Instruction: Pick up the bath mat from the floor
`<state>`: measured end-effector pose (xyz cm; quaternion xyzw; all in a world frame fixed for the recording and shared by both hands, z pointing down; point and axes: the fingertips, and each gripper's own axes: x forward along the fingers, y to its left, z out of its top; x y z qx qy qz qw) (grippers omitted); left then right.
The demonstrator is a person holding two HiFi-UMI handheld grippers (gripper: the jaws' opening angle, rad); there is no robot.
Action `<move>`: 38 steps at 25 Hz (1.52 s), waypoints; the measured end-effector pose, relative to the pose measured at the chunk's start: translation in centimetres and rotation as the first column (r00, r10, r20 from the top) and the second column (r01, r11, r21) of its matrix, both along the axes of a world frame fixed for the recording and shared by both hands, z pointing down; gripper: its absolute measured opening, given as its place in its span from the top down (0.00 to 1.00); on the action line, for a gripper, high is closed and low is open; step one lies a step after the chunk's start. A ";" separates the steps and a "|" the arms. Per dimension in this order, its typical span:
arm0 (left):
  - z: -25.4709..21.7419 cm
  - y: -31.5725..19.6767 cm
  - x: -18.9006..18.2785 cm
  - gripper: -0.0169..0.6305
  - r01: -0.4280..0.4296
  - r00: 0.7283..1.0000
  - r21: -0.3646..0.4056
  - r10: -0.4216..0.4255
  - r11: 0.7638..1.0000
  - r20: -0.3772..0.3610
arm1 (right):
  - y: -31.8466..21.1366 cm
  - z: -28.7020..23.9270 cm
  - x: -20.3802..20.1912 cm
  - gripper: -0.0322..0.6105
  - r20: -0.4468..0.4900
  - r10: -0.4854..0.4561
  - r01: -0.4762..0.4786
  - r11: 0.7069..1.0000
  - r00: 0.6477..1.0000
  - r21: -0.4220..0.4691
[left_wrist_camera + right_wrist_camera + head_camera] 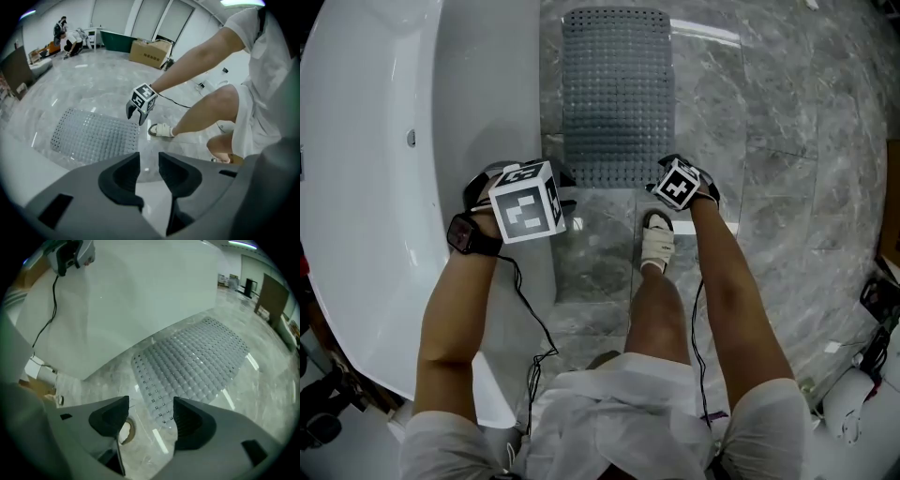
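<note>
The grey studded bath mat (617,94) lies flat on the marble floor beside the white bathtub (375,141). My left gripper (555,178) hovers at the mat's near left corner, against the tub's side. In the left gripper view its jaws (149,159) stand a narrow gap apart with nothing between them, and the mat (93,136) lies ahead to the left. My right gripper (667,172) hangs over the near right corner. Its jaws (151,404) are wide open, pointing down at the mat's near edge (197,357), apart from it.
A sandalled foot (658,241) stands on the floor just behind the right gripper. A round floor drain (124,430) sits near the mat's corner. The tub wall (131,296) runs along one long side of the mat. A cardboard box (150,53) and people (68,37) are far off.
</note>
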<state>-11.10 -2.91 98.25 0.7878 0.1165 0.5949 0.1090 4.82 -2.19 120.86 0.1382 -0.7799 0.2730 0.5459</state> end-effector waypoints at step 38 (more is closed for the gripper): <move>0.6 0.0 -1.6 0.71 -0.021 0.997 -0.005 0.022 1.000 0.070 | 2.3 18.1 -5.9 0.71 -0.260 -0.514 0.560 0.815 0.817 0.147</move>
